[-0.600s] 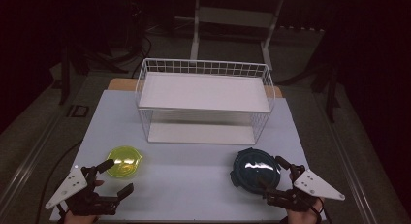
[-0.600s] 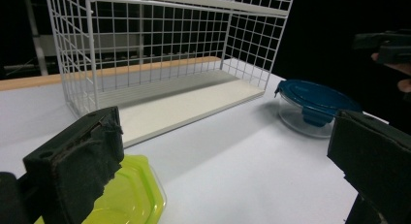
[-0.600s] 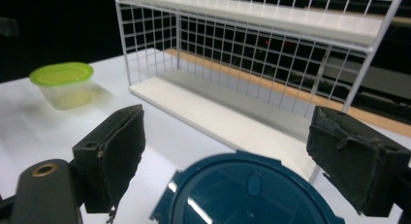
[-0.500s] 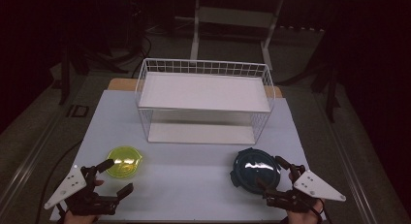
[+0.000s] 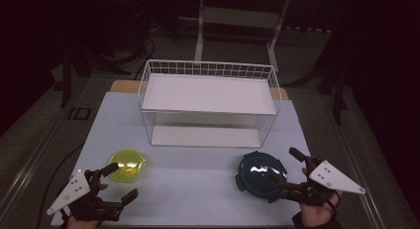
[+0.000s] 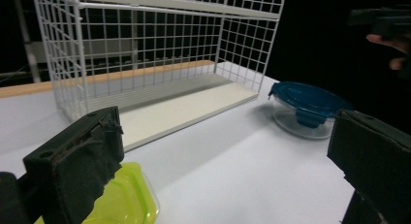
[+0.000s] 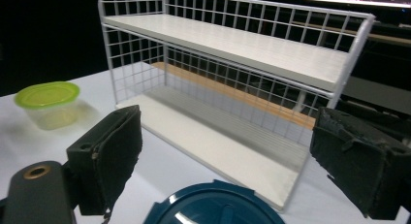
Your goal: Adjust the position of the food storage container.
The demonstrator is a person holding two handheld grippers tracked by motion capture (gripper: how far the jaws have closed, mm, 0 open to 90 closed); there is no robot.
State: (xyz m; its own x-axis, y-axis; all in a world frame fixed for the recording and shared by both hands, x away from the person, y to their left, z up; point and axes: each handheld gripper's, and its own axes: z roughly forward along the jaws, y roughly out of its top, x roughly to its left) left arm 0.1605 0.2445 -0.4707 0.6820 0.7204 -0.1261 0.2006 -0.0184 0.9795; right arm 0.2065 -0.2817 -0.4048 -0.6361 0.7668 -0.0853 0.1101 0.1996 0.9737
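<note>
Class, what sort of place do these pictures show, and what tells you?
Probably a lab or recording studio: a dark room, a lit white table, a bare wire shelf rack, and hand-held grippers.

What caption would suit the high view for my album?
Two open hand-held grippers, left and right, beside a yellow-lidded tub and blue-lidded bowl before a white wire shelf.

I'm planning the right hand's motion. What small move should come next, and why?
Probably ease the right gripper forward and down so its fingers straddle the blue container. It is open, and the blue lid sits just below and between the fingers, not yet gripped. The left gripper is likewise open beside the green container. The rack has both shelves free.
</note>
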